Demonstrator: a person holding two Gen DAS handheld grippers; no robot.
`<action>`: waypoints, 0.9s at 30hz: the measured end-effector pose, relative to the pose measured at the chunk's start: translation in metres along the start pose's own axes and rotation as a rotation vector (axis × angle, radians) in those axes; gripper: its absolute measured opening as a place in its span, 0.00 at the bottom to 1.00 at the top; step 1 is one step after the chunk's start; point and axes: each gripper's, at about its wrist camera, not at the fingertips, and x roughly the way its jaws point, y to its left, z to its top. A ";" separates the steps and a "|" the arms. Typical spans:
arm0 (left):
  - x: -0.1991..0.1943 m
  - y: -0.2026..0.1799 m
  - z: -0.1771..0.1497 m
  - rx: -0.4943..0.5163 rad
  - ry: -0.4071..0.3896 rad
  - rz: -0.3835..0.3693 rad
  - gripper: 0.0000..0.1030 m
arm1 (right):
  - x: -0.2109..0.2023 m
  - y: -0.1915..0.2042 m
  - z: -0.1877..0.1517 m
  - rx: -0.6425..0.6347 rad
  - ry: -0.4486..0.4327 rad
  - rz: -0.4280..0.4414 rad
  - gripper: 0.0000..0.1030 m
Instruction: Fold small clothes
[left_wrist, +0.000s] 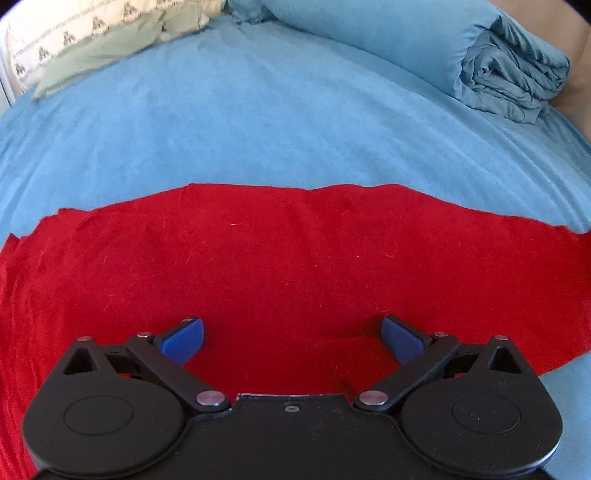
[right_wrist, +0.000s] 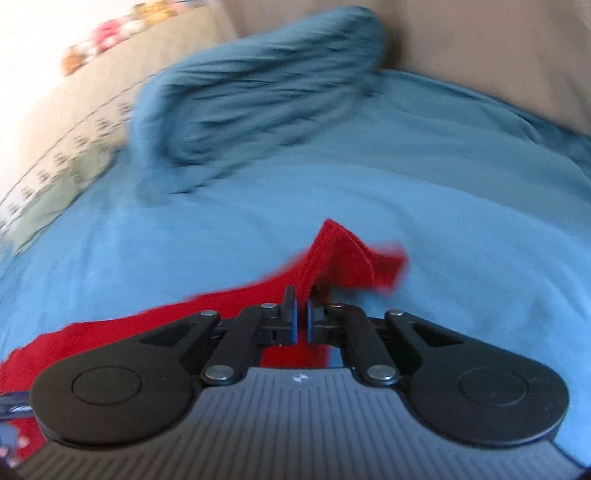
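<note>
While the red cloth (left_wrist: 280, 266) lies spread flat on the blue bedsheet (left_wrist: 258, 122), the left claw (left_wrist: 293, 339) hangs over it with its blue pads wide apart, gripping nothing. Further right, the right claw (right_wrist: 302, 314) is pinched together on a raised corner of that cloth (right_wrist: 332, 254).

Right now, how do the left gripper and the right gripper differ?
The left gripper is open, pads wide apart above the flat red garment; the right gripper is shut, pinching a raised corner of it. The left view is sharp, the right blurred. Both have blue pads and work over the blue bedsheet.
</note>
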 end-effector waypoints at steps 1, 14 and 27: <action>-0.004 0.005 0.001 -0.014 0.006 -0.017 1.00 | -0.004 0.016 0.004 -0.028 -0.001 0.030 0.19; -0.134 0.214 -0.042 -0.191 -0.157 0.178 1.00 | -0.046 0.326 -0.041 -0.278 0.014 0.601 0.19; -0.139 0.326 -0.131 -0.370 -0.071 0.112 1.00 | -0.037 0.466 -0.255 -0.664 0.200 0.680 0.20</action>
